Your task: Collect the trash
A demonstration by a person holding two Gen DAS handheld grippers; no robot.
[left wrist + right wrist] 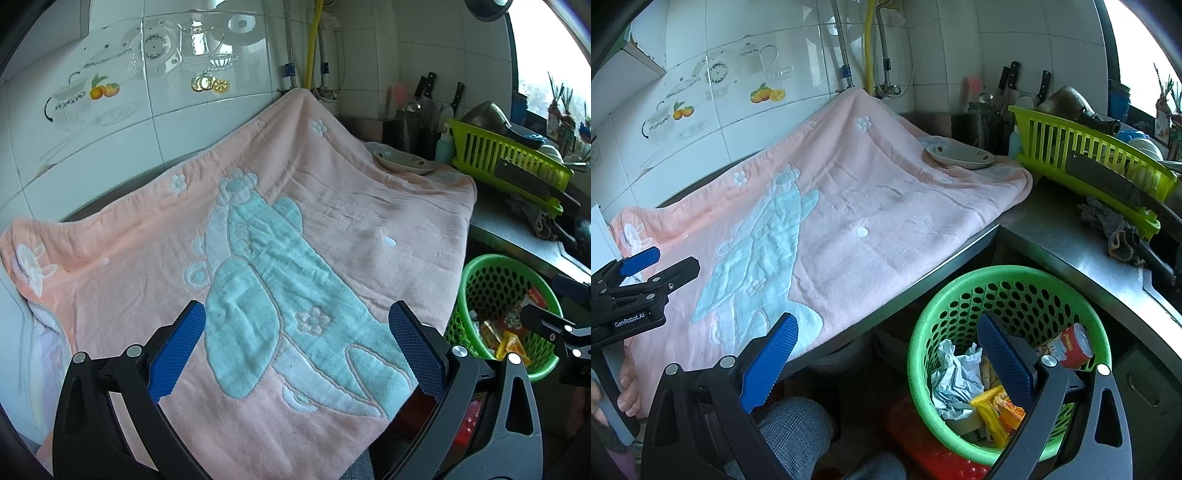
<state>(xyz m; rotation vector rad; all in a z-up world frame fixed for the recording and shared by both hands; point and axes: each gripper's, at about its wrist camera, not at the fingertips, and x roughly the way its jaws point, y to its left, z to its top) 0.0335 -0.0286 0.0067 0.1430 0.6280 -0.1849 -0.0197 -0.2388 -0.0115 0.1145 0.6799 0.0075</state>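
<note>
A pink towel (pixel 332 229) with a pale blue figure on it fills the middle of your left wrist view, draped over the counter (pixel 1071 236) and running up to the tiled wall (pixel 110 122) at the upper left of the frame. In your right wrist view the bare steel of that counter shows at the right, with a lime dish rack (pixel 1086 147) standing on it at the upper right and a dark rag (pixel 1108 225) lying just in front of the rack. Below the counter edge, at the lower right of your right wrist view, sits the green basket (pixel 960 295) with its round holes, and the trash is already inside it: crumpled paper (pixel 955 373) on the left, a red can (pixel 1071 345) against the right wall, and yellow wrappers (pixel 991 406) toward the bottom. The same basket appears at the right edge of your left wrist view. A small plate (pixel 960 155) rests on the far end of the towel, near the rack. Your right gripper (pixel 886 365) hangs with its blue fingers spread wide, one over the towel's edge and one over the basket, grasping nothing. Your left gripper (pixel 303 350) is likewise spread wide above the towel, its fingers bare.
</note>
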